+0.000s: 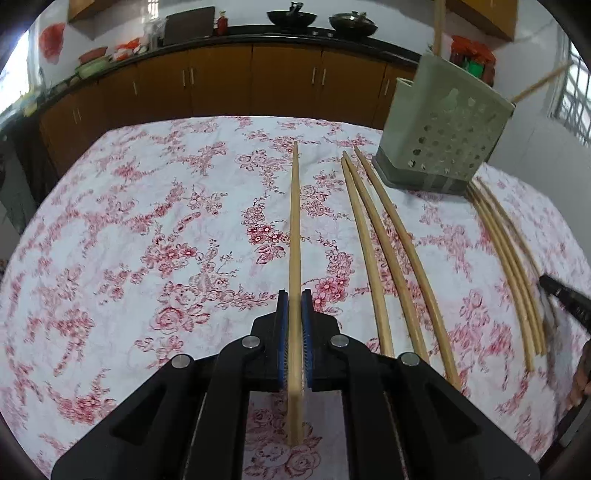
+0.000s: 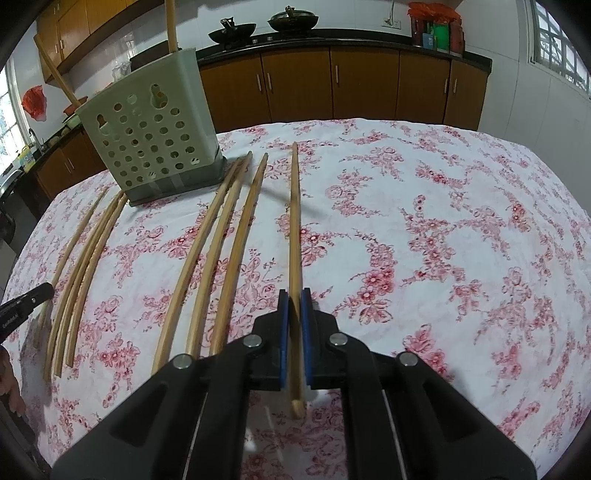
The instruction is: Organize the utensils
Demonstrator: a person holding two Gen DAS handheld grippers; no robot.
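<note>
My left gripper [image 1: 294, 295]: blue pads [image 1: 283, 332] closed narrow on 1 wooden chopstick [image 1: 294, 229], which runs straight out ahead between the fingers, its far tip over the floral tablecloth [image 1: 147, 229]. My right gripper [image 2: 294, 293]: blue pads [image 2: 306, 332] likewise pinched on 1 chopstick [image 2: 294, 221], pointing forward above the cloth, its near end sticking out behind the pads; whether either held stick touches the cloth at its tip I cannot tell. Loose stock, left wrist view: 3 chopsticks [image 1: 384, 243] lying side by side just right of my held one, and a further bundle [image 1: 506, 258] of about 4 farther right, its far ends near the base of the holder. Right wrist view shows these same groups mirrored: 3 sticks [image 2: 221, 251] just left of the held one, and the outer bundle [image 2: 81, 254] well to the left. Utensil holder [image 1: 443, 122]: pale green, perforated, on a darker taped base, standing on the cloth at the far side, between the 2 loose groups as seen from the right wrist [image 2: 155, 125]; 2 chopsticks [image 2: 170, 26] already stand in it, 1 upright and 1 leaning out. The tip of the opposite gripper shows at each frame edge, right one [image 1: 565, 299] and left one [image 2: 26, 302]. Background: wooden cabinets [image 2: 362, 81] under a dark counter, 2 woks [image 1: 291, 16] on the stove.
</note>
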